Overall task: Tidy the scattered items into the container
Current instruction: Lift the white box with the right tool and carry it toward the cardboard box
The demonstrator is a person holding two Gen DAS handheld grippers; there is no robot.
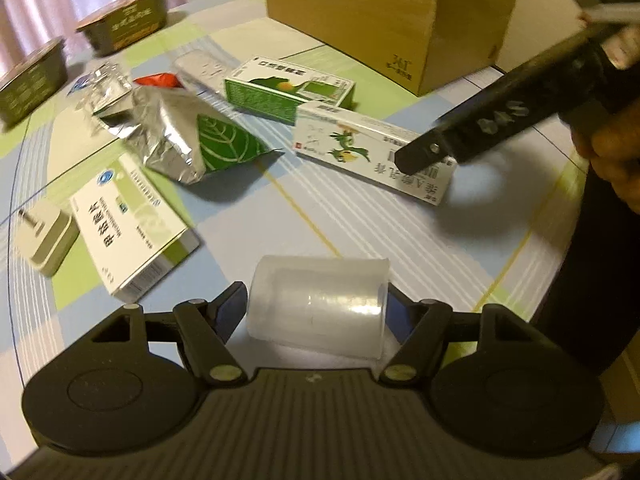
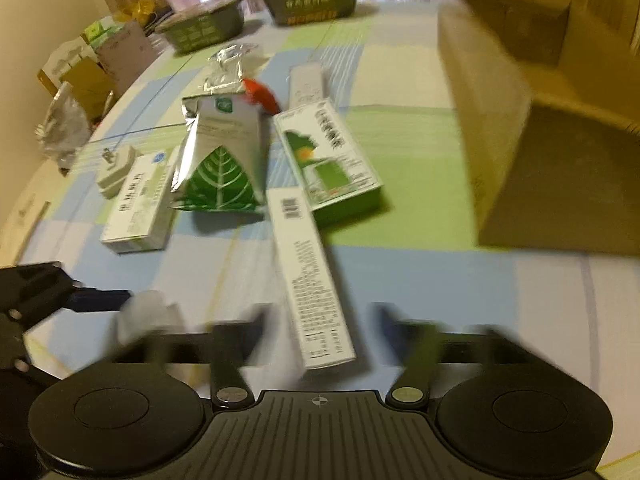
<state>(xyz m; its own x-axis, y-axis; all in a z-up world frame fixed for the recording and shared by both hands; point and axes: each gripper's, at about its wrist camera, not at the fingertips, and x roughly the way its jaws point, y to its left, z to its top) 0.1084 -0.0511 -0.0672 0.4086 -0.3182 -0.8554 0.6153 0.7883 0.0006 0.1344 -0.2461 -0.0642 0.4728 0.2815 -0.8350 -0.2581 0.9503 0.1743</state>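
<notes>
Cup (image 1: pixel 318 306): your left gripper (image 1: pixel 316 300) clamps it sideways, ready for carrying.
Carton (image 1: pixel 390 20): one o'clock, waiting.
Right gripper (image 2: pixel 320 320): wide apart, empty, straddling long box (image 2: pixel 310 276).

Two low wrist views close over the checked tablecloth (image 1: pixel 360 216), both facing the cardboard box (image 2: pixel 560 160) and scattered packets.

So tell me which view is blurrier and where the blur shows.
Right wrist view is blurrier: the right gripper and cardboard box smear with motion. Left wrist view is sharper on the clear cup, with blur on the other gripper's arm and fisheye bending at the edges.
</notes>
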